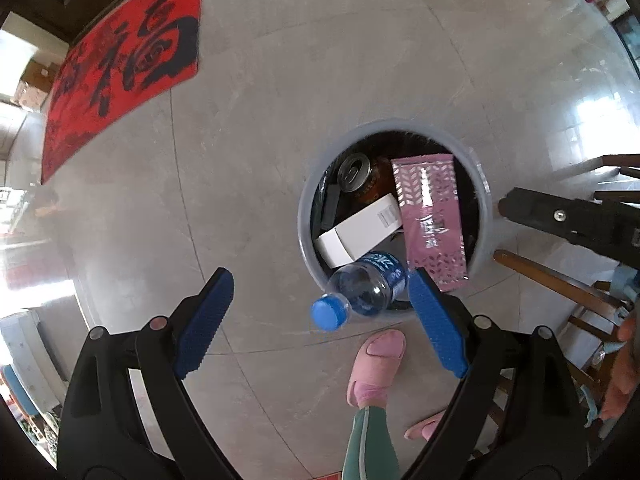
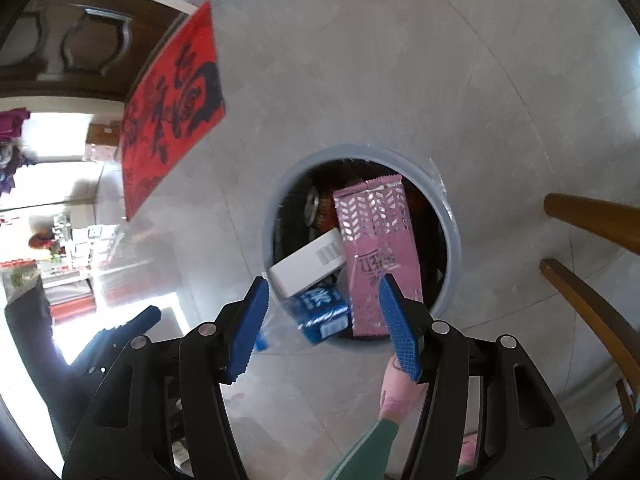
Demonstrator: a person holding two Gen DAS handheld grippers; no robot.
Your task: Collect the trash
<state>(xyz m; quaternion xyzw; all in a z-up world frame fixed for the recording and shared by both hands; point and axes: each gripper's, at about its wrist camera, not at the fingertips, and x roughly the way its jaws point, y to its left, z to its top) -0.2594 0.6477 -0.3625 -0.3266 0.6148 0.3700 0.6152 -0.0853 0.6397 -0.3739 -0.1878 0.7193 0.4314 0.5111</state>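
Two grippers over grey tile floor [image 1: 280,80], both spread wide, nothing held. Left gripper [image 1: 320,320] points straight down; water bottle [image 1: 362,290] sits loose between its pads, across the near rim of the grey trash bin [image 1: 306,216]. Right gripper [image 2: 324,320] above the same bin holding pink wrapper [image 2: 380,248], white box [image 2: 308,268], can [image 1: 356,172]. Red mat [image 1: 120,80] well apart left, wooden chair legs [image 2: 592,216] close right, pink slipper [image 1: 374,364] just beside the bin.
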